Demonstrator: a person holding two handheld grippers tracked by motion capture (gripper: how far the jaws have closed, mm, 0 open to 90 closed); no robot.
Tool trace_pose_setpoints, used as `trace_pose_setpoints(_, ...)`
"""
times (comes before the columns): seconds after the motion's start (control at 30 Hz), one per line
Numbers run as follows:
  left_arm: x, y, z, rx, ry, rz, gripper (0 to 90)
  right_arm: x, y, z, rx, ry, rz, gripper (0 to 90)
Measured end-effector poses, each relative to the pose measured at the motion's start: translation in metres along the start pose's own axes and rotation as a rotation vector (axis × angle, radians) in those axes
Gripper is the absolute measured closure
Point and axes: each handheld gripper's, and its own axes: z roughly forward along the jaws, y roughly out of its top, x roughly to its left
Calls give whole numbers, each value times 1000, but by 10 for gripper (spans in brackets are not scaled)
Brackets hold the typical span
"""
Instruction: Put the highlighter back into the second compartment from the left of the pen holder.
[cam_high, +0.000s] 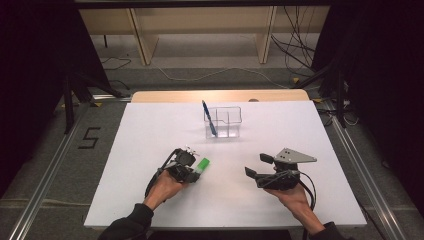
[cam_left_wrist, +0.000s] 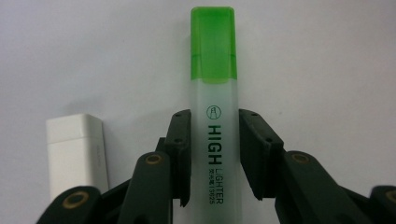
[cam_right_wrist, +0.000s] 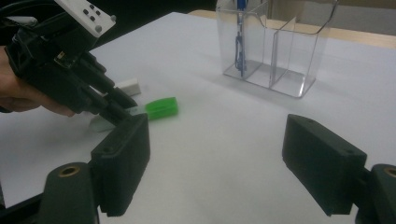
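Your left gripper has closed its pads on the highlighter at mid-barrel, so the cap stays free, pointing to 2 o'clock on the table. An eraser lies just beside it. Your right gripper waits wide open, holding nothing, with the organizer at 12 o'clock.
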Motion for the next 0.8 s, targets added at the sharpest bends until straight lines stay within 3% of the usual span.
trace_pose_setpoints(0.13,1,0,-8,-70,-14,-2,658,0,0,-1,-4,-1,3,243)
trace_pose_setpoints(0.2,-1,-1,-13,-126,-29,-22,658,0,0,-1,-7,0,7,243)
trace_pose_setpoints(0.37,-4,-6,-24,-250,-56,-26,658,2,2,0,-16,18,30,242)
trace_pose_setpoints(0.4,-6,-8,-28,-297,-60,-32,658,3,2,0,-18,22,31,242)
trace_pose_setpoints(0.43,-6,-8,-28,-297,-60,-32,658,3,2,0,-18,22,31,242)
trace_pose_setpoints(0.53,-9,-12,-34,-377,-56,-48,658,7,4,2,-30,40,52,240)
trace_pose_setpoints(0.77,-19,-22,-43,-503,-101,-55,658,14,10,8,-44,81,68,235)
trace_pose_setpoints(0.8,-19,-22,-43,-503,-101,-55,657,14,10,8,-44,81,68,235)
